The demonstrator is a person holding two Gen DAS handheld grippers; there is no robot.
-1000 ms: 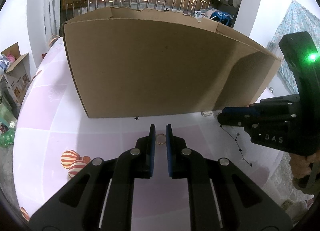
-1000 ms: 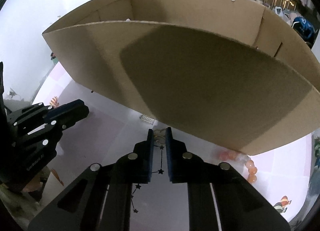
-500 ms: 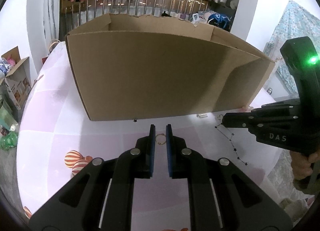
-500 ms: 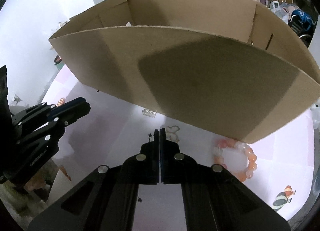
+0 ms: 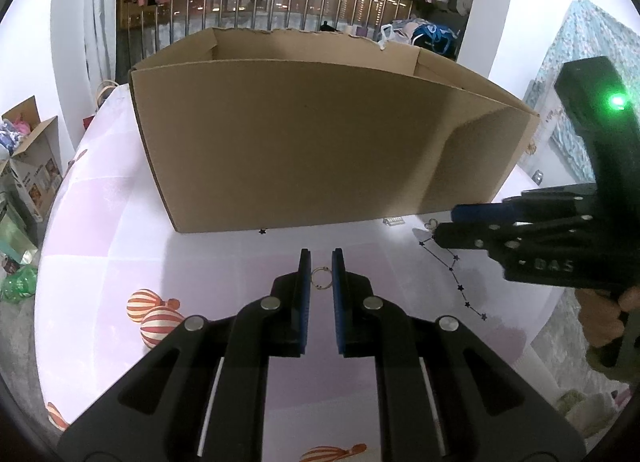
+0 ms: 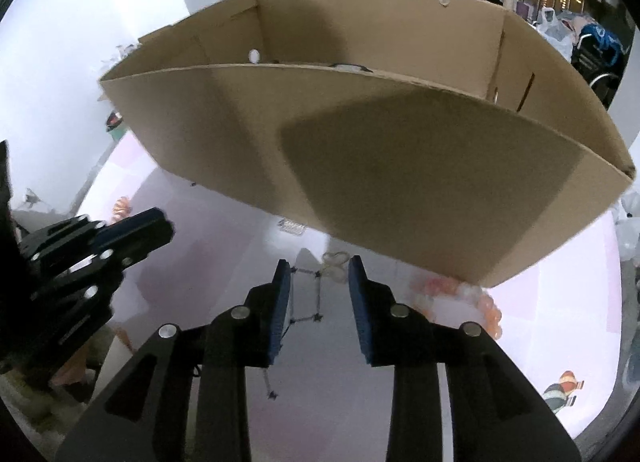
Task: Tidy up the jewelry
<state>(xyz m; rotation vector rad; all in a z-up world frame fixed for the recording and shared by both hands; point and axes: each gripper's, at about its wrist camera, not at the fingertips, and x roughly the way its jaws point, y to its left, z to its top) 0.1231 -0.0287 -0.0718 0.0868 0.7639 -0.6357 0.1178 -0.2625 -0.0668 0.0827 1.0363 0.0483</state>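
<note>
White "DAS" lettering marks the right gripper (image 5: pixel 446 223), jaws opening

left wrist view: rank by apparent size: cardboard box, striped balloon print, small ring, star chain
1. cardboard box
2. star chain, long but thin, so close to the next
3. striped balloon print
4. small ring, between the left gripper fingers

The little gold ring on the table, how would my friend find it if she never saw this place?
Start at the big cardboard box on the pale pink table. Come toward the near edge to the left gripper, where the little gold ring lies flat between its blue pads. It is one plain thin hoop, unlike the heart-shaped piece and the peach bead bracelet beside the box.
</note>
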